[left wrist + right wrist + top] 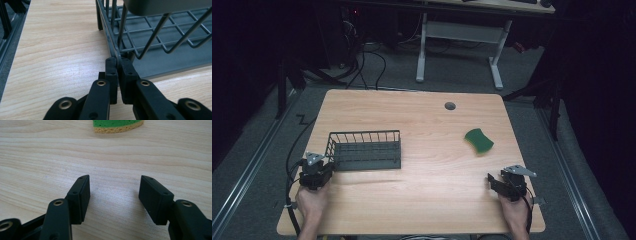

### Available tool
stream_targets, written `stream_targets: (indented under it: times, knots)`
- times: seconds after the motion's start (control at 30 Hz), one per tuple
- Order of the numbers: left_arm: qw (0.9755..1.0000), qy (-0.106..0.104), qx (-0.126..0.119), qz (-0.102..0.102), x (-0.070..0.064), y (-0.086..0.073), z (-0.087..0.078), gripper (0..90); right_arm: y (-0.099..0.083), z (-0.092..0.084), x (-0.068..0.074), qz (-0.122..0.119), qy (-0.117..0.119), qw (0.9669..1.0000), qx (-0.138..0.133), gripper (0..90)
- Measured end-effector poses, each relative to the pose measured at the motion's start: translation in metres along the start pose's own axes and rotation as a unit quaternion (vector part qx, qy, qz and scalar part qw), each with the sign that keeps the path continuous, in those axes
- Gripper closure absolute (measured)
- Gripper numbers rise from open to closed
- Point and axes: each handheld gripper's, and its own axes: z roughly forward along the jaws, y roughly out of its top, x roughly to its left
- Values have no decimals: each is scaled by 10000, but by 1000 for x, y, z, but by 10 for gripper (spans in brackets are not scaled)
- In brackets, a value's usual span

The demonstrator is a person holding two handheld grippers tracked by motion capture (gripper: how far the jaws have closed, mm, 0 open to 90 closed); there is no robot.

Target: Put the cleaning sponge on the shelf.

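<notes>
We clamp our left gripper (117, 75) on the wire basket (364, 150) corner rim, pinched between its jaws for dragging; our right gripper (113, 195) waits open, the sponge (117, 126) ahead

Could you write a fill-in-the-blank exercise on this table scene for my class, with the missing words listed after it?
1. The left gripper is shut on the rim of the wire ____.
2. The sponge has a ____ top.
3. The right gripper has its jaws ____, with nothing between them.
4. Everything rests on a ____ table.

Missing words: basket; green; open; wooden
</notes>
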Motion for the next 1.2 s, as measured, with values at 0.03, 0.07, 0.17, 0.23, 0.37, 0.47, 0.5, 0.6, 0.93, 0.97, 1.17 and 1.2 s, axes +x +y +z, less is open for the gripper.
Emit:
stream_targets:
  times: [0.03, 0.07, 0.17, 0.23, 0.37, 0.47, 0.5, 0.6, 0.93, 0.97, 1.17, 1.2]
  knots:
    - [10000, -11, -1, 15, -1, 0, 0, 867, 0, 0, 0, 0, 2, 10000, 0, 426]
    - [10000, -28, -7, 29, -1, 0, 1, 868, 0, 0, 0, 0, 2, 10000, 0, 426]
    - [10000, -62, -24, 44, -3, 0, 1, 870, 0, 0, 0, -7, 3, 10000, -2, 426]
    - [9999, -109, -38, 58, -4, 1, 2, 871, 0, 0, 0, -1, 0, 10000, 0, 426]
    - [9997, -219, -59, 98, -7, 2, 4, 874, 0, 0, 0, -2, 4, 10000, 1, 426]
    - [9992, -327, -31, 247, -12, 4, 6, 874, 0, 0, 0, -17, 0, 10000, 6, 432]
    - [9992, -327, -31, 247, -12, 4, 6, 874, 0, 0, 0, -24, 11, 10000, 1, 436]
    - [9982, -462, -38, 377, -20, 8, 11, 874, 0, 0, 0, -17, 34, 10000, -8, 445]
    - [9941, -822, -45, 708, -46, 17, 21, 875, 4, -3, 6, -13, 243, 9994, -232, 556]
    - [9941, -822, -45, 708, -46, 17, 21, 875, 4, -3, 6, -13, 243, 9994, -232, 556]
    - [9909, -1036, -55, 863, -64, 22, 27, 876, 17, 4, 23, -246, 534, 9980, -215, 589]
    - [9904, -1074, -49, 873, -65, 23, 29, 876, 19, 5, 26, -263, 586, 9977, -200, 589]
